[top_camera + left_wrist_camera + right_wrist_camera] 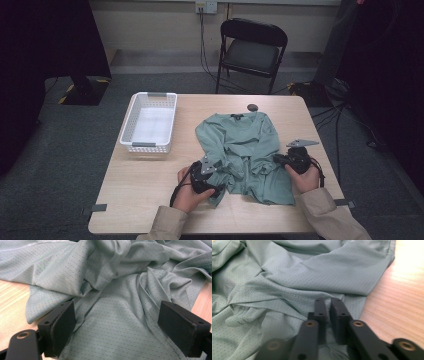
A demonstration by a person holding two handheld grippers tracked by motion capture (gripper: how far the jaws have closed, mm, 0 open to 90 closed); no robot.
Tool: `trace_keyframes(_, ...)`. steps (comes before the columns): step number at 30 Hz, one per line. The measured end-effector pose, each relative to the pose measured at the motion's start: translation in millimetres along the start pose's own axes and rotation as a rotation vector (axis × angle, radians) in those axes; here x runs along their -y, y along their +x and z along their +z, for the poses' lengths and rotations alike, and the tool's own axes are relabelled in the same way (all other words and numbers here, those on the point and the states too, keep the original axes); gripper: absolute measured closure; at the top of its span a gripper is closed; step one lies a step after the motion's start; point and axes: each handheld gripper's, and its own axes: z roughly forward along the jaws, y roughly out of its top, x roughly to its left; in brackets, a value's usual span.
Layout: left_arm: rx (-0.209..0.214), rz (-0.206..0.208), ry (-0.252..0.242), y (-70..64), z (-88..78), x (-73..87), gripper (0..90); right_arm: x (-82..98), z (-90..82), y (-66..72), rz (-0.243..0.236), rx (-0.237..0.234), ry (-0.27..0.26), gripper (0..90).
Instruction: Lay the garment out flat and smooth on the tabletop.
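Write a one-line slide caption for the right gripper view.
Right hand-held gripper pinching a fold of the green shirt on the wooden table.

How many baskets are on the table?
1: a white plastic basket at the table's far left, left of the green shirt. Nothing looks hidden.

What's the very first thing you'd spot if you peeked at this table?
A rumpled green shirt lies spread across the middle of the wooden table, and that grabs the eye first. A person's two hands work at its near edges: the left gripper rests on the cloth with its jaws wide apart, while the right gripper has pinched a fold of fabric. A white basket sits to the left of the shirt.
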Motion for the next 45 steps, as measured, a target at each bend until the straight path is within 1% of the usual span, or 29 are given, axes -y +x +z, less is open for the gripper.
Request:
trace_keyframes(2, 0.000, -0.001, 0.000, 0.1, 0.0, 0.0, 14.1, 0.0, -3.2, -1.0, 0.007, -0.015, -0.019, 87.6)
trace_keyframes(5, 0.001, -0.001, 0.000, 0.1, 0.0, 0.0, 14.1, -0.8, -8.2, -1.6, -0.013, -0.009, -0.026, 87.8)
trace_keyframes(8, 0.001, -0.001, 0.001, 0.2, 0.0, 0.0, 14.1, -1.6, -15.6, -4.3, -0.015, -0.003, -0.047, 88.2)
trace_keyframes(11, 0.003, 0.001, 0.001, 0.5, 0.0, -0.1, 14.1, -0.1, -22.6, -8.0, -0.019, 0.008, -0.053, 88.6)
trace_keyframes(13, 0.002, 0.001, 0.001, 0.5, 0.0, -0.1, 14.1, 0.5, -23.7, -9.1, -0.021, 0.006, -0.053, 88.6)
trace_keyframes(14, 0.002, 0.000, 0.001, 0.4, 0.0, -0.1, 14.1, 1.8, -26.6, -10.7, -0.028, 0.016, -0.054, 88.6)
trace_keyframes(20, 0.003, 0.001, 0.001, 0.5, 0.0, -0.1, 14.2, 2.4, -33.1, -15.5, -0.030, 0.025, -0.062, 88.6)
trace_keyframes(22, 0.003, 0.000, 0.001, 0.5, 0.0, -0.1, 14.1, 1.9, -37.0, -18.3, -0.024, 0.033, -0.066, 88.7)
trace_keyframes(24, 0.003, 0.000, 0.001, 0.5, 0.0, -0.1, 14.2, 1.7, -43.2, -24.3, -0.017, 0.042, -0.071, 88.6)
trace_keyframes(26, 0.003, 0.001, 0.001, 0.6, -0.1, -0.1, 14.2, 2.5, -46.9, -28.6, -0.022, 0.053, -0.070, 88.7)
trace_keyframes(27, 0.003, 0.001, 0.001, 0.5, 0.0, -0.1, 14.2, 2.5, -46.9, -28.6, -0.022, 0.053, -0.070, 88.7)
trace_keyframes(28, 0.003, 0.001, 0.001, 0.5, 0.0, -0.1, 14.2, 3.9, -50.5, -32.8, -0.025, 0.062, -0.072, 88.6)
trace_keyframes(29, 0.004, 0.000, 0.001, 0.6, 0.0, -0.1, 14.2, 4.5, -52.3, -34.0, -0.036, 0.079, -0.073, 88.6)
trace_keyframes(31, 0.005, 0.000, 0.001, 0.8, 0.0, -0.1, 14.2, 5.1, -53.7, -34.9, -0.040, 0.087, -0.075, 88.6)
trace_keyframes(33, 0.006, -0.001, 0.000, 0.8, 0.0, -0.1, 14.2, 6.0, -54.5, -37.0, -0.020, 0.069, -0.080, 88.6)
trace_keyframes(35, 0.007, 0.000, 0.001, 0.7, 0.0, 0.0, 14.2, 6.3, -54.3, -38.9, -0.019, 0.076, -0.080, 88.6)
trace_keyframes(36, 0.006, 0.000, 0.001, 0.8, 0.0, 0.0, 14.2, 6.6, -54.5, -41.4, -0.007, 0.072, -0.082, 88.6)
trace_keyframes(40, 0.008, -0.001, 0.000, 1.0, -0.1, 0.0, 14.2, 7.7, -56.4, -46.0, 0.005, 0.064, -0.088, 88.6)
trace_keyframes(41, 0.008, -0.001, 0.000, 1.0, 0.0, 0.0, 14.2, 8.7, -58.7, -50.1, 0.020, 0.054, -0.094, 88.6)
trace_keyframes(42, 0.008, 0.000, 0.001, 1.0, -0.1, 0.0, 14.2, 8.7, -58.7, -50.1, 0.020, 0.054, -0.094, 88.6)
trace_keyframes(43, 0.008, -0.001, 0.000, 1.0, 0.0, 0.0, 14.2, 9.1, -60.3, -52.3, 0.022, 0.057, -0.094, 88.6)
trace_keyframes(44, 0.008, 0.000, 0.001, 1.0, -0.1, 0.0, 14.2, 10.2, -63.9, -57.8, 0.036, 0.057, -0.099, 88.6)
trace_keyframes(45, 0.008, -0.001, 0.000, 0.9, -0.1, 0.0, 14.2, 10.2, -63.9, -57.8, 0.036, 0.057, -0.099, 88.6)
